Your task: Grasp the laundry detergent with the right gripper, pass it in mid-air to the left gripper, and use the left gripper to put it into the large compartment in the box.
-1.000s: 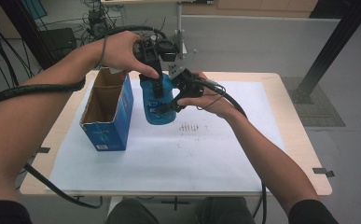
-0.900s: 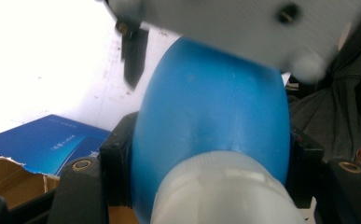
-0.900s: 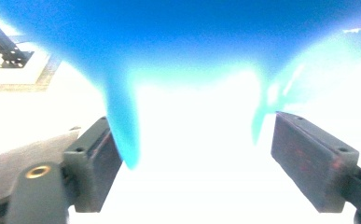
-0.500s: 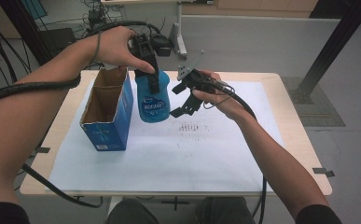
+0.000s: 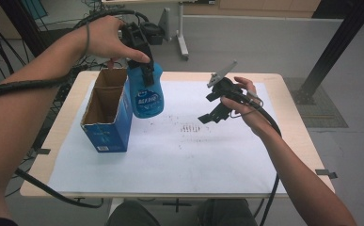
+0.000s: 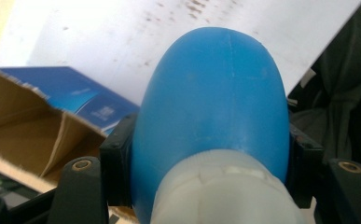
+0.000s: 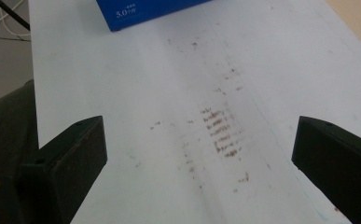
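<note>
Near the tabletop's far-left corner stands one open cardboard box (image 5: pixel 105 113), blue outside. Beside it my left hand-held gripper (image 5: pixel 144 70) clenches one smooth blue plastic bottle (image 5: pixel 146 94) by its neck, hanging upright, base down. My right hand-held gripper (image 5: pixel 212 106), just opened, holds nothing.

On your table (image 5: pixel 292 141) lies a paper sheet (image 5: pixel 170 155) covering most of the top. The open box (image 5: pixel 108 110) stands on the sheet at its left. Just right of the box, the bottle (image 5: pixel 146 92) hangs in your left gripper (image 5: pixel 139 44), apparently clear of the sheet. Your right gripper (image 5: pixel 217 101) is well apart to the right, above the sheet's marked patch (image 5: pixel 189 128).
</note>
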The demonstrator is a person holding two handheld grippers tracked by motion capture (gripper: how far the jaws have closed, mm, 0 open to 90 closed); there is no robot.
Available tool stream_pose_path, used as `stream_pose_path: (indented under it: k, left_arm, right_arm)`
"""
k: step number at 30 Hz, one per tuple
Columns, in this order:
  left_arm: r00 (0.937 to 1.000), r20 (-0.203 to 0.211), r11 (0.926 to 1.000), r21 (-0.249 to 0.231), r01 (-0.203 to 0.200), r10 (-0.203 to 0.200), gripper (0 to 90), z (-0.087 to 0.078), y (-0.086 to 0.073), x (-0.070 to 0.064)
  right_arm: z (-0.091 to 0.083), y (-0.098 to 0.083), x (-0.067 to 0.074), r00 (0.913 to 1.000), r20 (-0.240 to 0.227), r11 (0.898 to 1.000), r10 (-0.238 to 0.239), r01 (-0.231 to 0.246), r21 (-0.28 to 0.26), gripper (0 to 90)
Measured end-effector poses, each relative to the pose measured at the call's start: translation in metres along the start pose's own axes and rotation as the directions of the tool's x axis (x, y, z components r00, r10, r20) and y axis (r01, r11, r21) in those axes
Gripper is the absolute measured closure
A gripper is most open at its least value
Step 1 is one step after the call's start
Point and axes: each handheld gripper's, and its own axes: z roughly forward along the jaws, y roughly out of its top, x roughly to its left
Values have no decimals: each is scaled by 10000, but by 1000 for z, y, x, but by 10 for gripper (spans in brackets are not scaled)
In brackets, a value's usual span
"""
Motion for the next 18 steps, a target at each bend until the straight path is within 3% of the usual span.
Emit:
stream_pose_path:
  k: [1,6,7,11,12,15,16,17,18]
  left_arm:
    - [10000,0,10000,0,0,0,362,0,0,0]
    - [9954,-13,9951,-250,960,-960,362,-20,-8,9]
    - [9954,-13,9951,-250,960,-960,362,-20,-8,9]
    - [9775,-102,9762,-549,2098,-2107,363,-38,-17,15]
    - [9775,-102,9762,-549,2098,-2107,363,-38,-17,15]
    - [9592,-83,9575,-616,2816,-2827,364,-48,-25,21]
    - [9433,-55,9411,-705,3308,-3320,364,-55,-30,26]
    - [9351,-54,9323,-796,3528,-3543,364,-59,-33,28]
    - [9351,-54,9323,-796,3528,-3543,365,-59,-33,28]
  right_arm:
    - [-4,-4,0,9999,49,10000,91,-91,11,31]
    - [-23,-24,4,9953,711,9977,655,-664,107,33]
    - [-23,-24,4,9953,711,9977,655,-664,107,33]
    - [-39,-42,6,9884,1256,9949,850,-911,432,34]
    - [-39,-42,6,9884,1256,9949,850,-911,432,34]
    - [-46,-53,8,9844,1463,9934,976,-1052,453,34]
    - [-48,-60,9,9839,1497,9922,978,-1080,618,35]
    - [-49,-63,9,9832,1548,9916,968,-1086,701,36]
    - [-49,-63,9,9832,1548,9916,968,-1086,701,36]
